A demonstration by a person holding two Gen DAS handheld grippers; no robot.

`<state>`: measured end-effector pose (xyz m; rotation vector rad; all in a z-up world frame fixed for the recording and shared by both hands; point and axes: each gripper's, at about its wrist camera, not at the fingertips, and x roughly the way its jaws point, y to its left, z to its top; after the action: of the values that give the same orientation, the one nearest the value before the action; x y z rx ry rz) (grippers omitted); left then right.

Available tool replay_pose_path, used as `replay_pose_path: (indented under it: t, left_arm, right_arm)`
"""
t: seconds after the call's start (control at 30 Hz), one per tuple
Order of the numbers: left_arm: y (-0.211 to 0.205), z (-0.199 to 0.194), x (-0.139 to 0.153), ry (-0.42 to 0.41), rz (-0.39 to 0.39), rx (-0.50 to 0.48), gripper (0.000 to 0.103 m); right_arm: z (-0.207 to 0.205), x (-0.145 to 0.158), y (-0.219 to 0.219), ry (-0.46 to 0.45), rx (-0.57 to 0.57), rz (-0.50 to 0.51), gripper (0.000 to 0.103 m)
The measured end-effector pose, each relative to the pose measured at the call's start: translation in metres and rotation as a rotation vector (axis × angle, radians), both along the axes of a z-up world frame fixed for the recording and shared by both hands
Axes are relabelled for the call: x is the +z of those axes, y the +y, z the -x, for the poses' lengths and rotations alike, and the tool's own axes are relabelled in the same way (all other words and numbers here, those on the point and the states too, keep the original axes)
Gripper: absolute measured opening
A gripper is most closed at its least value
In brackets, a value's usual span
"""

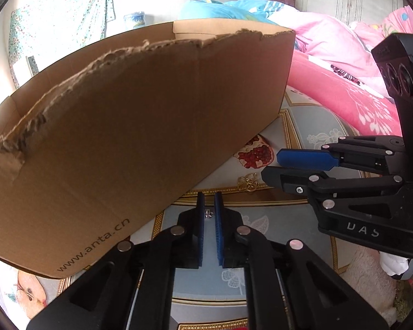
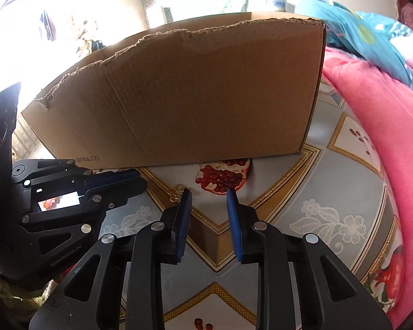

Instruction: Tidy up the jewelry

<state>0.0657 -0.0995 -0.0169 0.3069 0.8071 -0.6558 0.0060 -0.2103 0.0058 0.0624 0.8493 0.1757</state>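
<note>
Patterned tablecloth [image 2: 330, 192]; silver trinket [image 1: 208, 214] visible only from left wrist.

The surface [image 2: 330, 192] is wearing a grey-blue covering printed with white flowers, gold-bordered panels and cut pomegranates. A torn-edged cardboard box [image 2: 195, 96] is standing on it toward the far side, its bottom edge overlapping one pomegranate print, and a small gold piece of jewelry [image 2: 176, 192] is lying on the covering just in front of the box; in the left wrist view a tiny silvery item [image 1: 208, 214] is also sitting on the covering. Pink bedding [image 2: 371, 104] is lying against the surface's right side.
</note>
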Motion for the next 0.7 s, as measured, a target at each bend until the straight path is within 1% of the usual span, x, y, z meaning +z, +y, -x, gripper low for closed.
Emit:
replay_pose_path:
  t: [0.23,0.43,0.7]
  left_arm:
    - [0.009,0.005,0.002,0.05,0.0,0.016,0.007]
    - [0.021,0.017,0.002,0.071,-0.001,0.039,0.007]
    - [0.034,0.031,0.001,0.062,0.025,0.086,0.007]
  right_arm:
    - [0.002,-0.001,-0.006,0.002,-0.001,0.001,0.025]
    - [0.003,0.007,0.001,-0.016,0.005,0.009,0.025]
    - [0.003,0.009,0.007,0.0,0.038,0.016,0.025]
